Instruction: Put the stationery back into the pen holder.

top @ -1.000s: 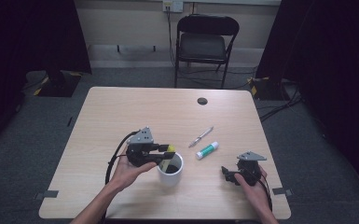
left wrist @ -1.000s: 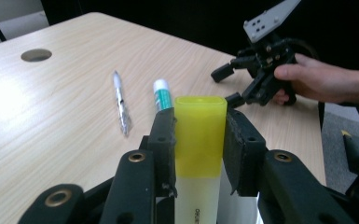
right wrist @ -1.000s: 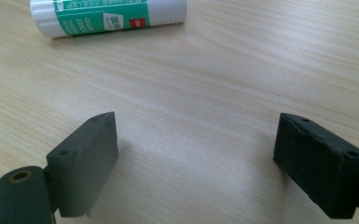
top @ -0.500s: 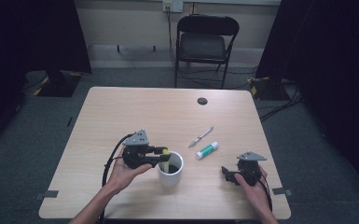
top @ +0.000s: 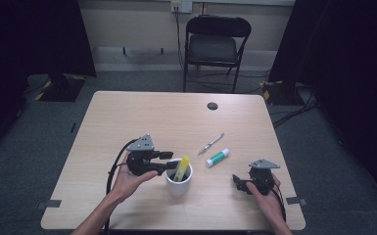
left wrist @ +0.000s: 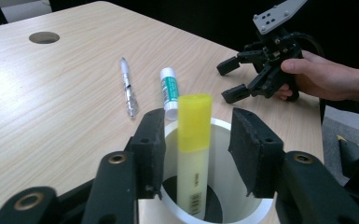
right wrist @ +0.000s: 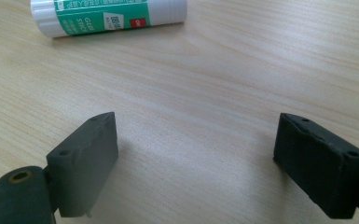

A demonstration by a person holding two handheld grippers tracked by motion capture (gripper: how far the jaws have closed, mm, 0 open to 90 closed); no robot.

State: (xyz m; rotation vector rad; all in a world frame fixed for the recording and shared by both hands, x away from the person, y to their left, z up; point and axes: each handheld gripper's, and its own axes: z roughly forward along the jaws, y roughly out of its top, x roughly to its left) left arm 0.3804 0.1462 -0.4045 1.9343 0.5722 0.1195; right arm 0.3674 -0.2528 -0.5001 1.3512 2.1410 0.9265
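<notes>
Standing nearly upright in the white cup point(top: 178, 183), the yellow highlighter point(left wrist: 192, 149) keeps its long axis close to vertical, cap end up and tipped slightly toward the far side of the bench point(top: 127, 117), its lower end down at the cup's floor. The left claw point(left wrist: 196, 149) sits level at the cup's rim with one pad on each side of the highlighter; its jaws have just been opening, and a gap now shows between each pad and the yellow barrel, so nothing is gripped. The cup stands near the bench's near edge, roughly at its middle. Just beyond it lie a glue stick point(top: 218, 157) and a pen point(top: 211, 144), both flat, well apart from the cup's rim, their long axes slanting toward the far right corner. The right claw point(right wrist: 196, 163) rests low over bare wood near the right front corner, jaws spread wide and empty, the glue stick lying ahead of it. Broad open bench stretches to the left and far side, up to a round cable hole point(top: 212, 105) near the back edge.
</notes>
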